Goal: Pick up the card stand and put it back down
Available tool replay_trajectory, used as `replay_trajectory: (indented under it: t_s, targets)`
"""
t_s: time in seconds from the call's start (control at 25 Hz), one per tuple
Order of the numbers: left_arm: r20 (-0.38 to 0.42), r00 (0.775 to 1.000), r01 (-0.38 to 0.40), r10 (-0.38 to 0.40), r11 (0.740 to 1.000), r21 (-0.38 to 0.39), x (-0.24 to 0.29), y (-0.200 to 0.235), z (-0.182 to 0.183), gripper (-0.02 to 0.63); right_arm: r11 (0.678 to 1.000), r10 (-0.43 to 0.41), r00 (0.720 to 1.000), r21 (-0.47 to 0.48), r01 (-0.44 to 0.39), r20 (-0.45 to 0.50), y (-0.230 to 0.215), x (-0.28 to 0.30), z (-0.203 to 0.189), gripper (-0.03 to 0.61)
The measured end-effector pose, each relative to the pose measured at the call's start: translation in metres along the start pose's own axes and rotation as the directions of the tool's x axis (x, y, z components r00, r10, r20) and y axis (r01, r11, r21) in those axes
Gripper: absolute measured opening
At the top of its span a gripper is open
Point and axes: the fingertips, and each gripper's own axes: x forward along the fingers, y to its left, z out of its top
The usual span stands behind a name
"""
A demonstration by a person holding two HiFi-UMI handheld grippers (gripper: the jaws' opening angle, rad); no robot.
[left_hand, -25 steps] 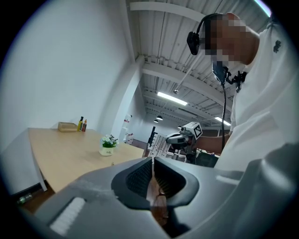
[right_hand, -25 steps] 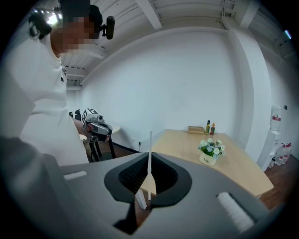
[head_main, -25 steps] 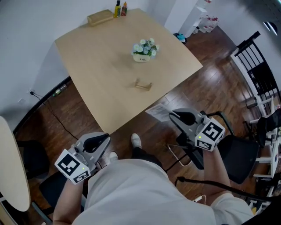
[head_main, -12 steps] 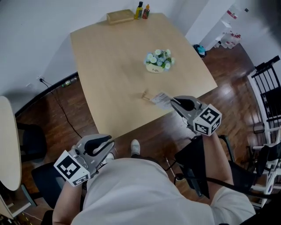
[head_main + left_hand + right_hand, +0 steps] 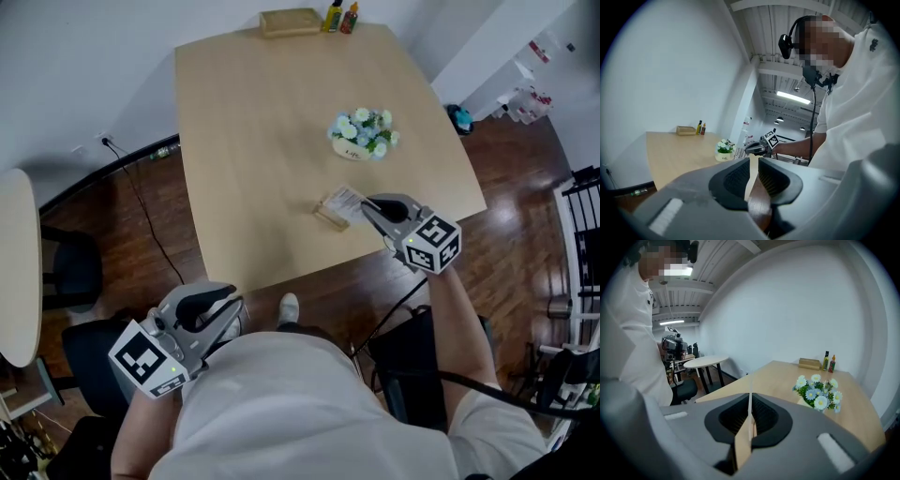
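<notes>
Right gripper (image 5: 367, 202) has its jaws pressed together on a thin pale card (image 5: 343, 198). In the right gripper view the card shows only as a white edge standing between the pads. The gripper reaches over the near right part of the table (image 5: 253, 141), and the card sticks out ahead of its tips.

The wooden base (image 5: 327, 217) of the card stand lies on the table just beside the card, a little to the left of the fingertips and toward the person. I cannot tell whether the card touches the base or sits in its slot. The long axis of the base seems to run along almost the same line as the gripper points, but it is too small to be sure. The flower pot (image 5: 362, 137) stands farther back on the table, apart from both.

Left gripper (image 5: 236, 304) is held low by the person's body, off the table and well apart from the stand. Its jaws stand a narrow gap apart and hold nothing. The right hand is clearly the nearer one, so I judge that the coming move belongs to it.
</notes>
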Motion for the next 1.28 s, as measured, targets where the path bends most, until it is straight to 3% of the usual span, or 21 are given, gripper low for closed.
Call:
replay_trajectory:
  t_s: [0.44,1.28]
  targets:
    - [-0.009,0.999,-0.036,0.036,0.999,-0.026,0.028,0.008,0.006,0.060,0.998,0.063,0.998,0.019,-0.063,-0.025,-0.028,0.023,-0.028,0.020]
    - [-0.013,0.999,-0.040,0.040,0.999,-0.023,0.031,0.009,0.007,0.060,0.997,0.079,0.995,0.011,-0.079,-0.067,-0.021,0.040,-0.052,0.020]
